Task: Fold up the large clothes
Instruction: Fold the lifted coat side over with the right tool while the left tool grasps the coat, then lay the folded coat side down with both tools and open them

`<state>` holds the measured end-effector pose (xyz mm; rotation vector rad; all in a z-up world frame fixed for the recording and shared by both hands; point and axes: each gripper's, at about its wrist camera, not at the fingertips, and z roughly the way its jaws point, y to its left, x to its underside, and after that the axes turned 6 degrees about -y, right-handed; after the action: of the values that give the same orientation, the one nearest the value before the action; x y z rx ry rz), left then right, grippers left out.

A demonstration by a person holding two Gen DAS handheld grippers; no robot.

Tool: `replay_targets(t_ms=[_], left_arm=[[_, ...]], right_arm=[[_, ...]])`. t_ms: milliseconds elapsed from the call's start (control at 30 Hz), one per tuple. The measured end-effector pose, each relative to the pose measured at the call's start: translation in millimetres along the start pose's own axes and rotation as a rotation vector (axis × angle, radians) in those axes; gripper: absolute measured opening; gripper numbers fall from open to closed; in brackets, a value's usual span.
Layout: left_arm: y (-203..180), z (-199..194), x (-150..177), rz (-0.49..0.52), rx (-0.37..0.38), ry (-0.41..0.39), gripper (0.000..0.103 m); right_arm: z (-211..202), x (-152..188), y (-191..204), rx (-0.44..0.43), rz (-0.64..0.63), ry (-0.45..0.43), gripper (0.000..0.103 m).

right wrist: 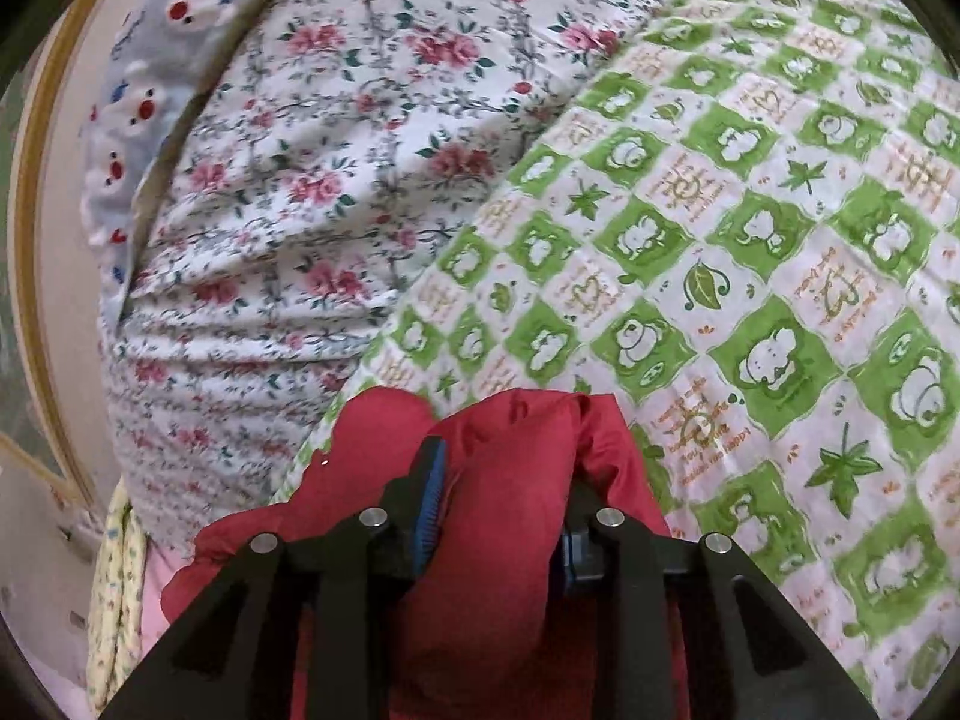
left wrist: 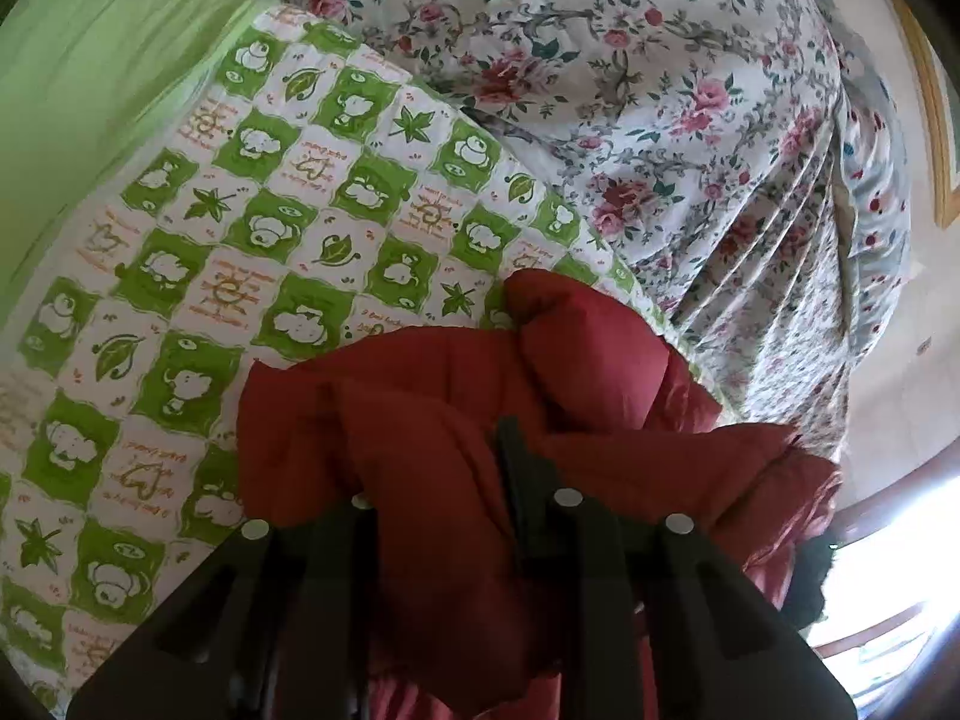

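Note:
A red padded jacket (left wrist: pixel 420 390) is bunched up over a green-and-white checked quilt (left wrist: pixel 240 240). My left gripper (left wrist: pixel 432 468) is shut on a thick fold of it; the fabric drapes over the left finger and hides its tip, while the right finger (left wrist: pixel 510 456) stands out dark against the red. In the right wrist view the same red jacket (right wrist: pixel 510 432) fills the gap of my right gripper (right wrist: pixel 504 498). Its blue pad (right wrist: pixel 433 498) presses into the fold from the left, and the other pad is half buried on the right. The checked quilt (right wrist: pixel 750 300) lies just beyond.
A floral sheet (left wrist: pixel 630 90) (right wrist: pixel 300 180) covers the bed beyond the quilt. A plain green cloth (left wrist: pixel 90 60) lies at the far left. A pale blue dotted fabric (right wrist: pixel 138 90) and a wooden frame (right wrist: pixel 30 180) border the bed. A bright window (left wrist: pixel 900 570) is low right.

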<state>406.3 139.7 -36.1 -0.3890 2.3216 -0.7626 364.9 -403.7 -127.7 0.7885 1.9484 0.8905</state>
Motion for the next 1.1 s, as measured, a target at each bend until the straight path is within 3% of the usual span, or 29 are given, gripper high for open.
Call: replay_targets(t_ms=[133,267,367,467,633,767,900,1033,1100], left_arm=[[-5,-24,1,0.047,0.005,-0.024,0.025],[-12,-72,3,0.084,0.003,-0.093,0.039],[-24,-115,11,0.132,-0.006,-0.177,0.040],[-50,-132,29,0.218,0.030,-0.176,0.040],[-113,-105,85,0.447,0.104,-0.049,0.040],[-144,-62,124,0.587,0.011,0.012,0.040],[-137,-19,131,0.617,-0.158,0.020,0.040],[-128,-4,122,0.588,-0.187,0.007,0.040],[-127,-1,118,0.576,-0.197,0.004,0.040]], right_arm=[[7,-1,2,0.011,-0.013,-0.005,0.031],[8,0,4,0.018,-0.023,-0.013,0.031],[7,0,4,0.026,-0.023,-0.024,0.031],[8,1,7,0.041,-0.035,-0.033,0.033],[9,0,19,0.065,-0.076,-0.033,0.043],[1,-7,31,0.063,-0.105,-0.021,0.051],[-33,-16,47,0.013,-0.129,-0.060,0.066],[-81,-7,79,-0.040,-0.273,-0.154,0.071],[-90,11,100,-0.060,-0.396,-0.141,0.071]])
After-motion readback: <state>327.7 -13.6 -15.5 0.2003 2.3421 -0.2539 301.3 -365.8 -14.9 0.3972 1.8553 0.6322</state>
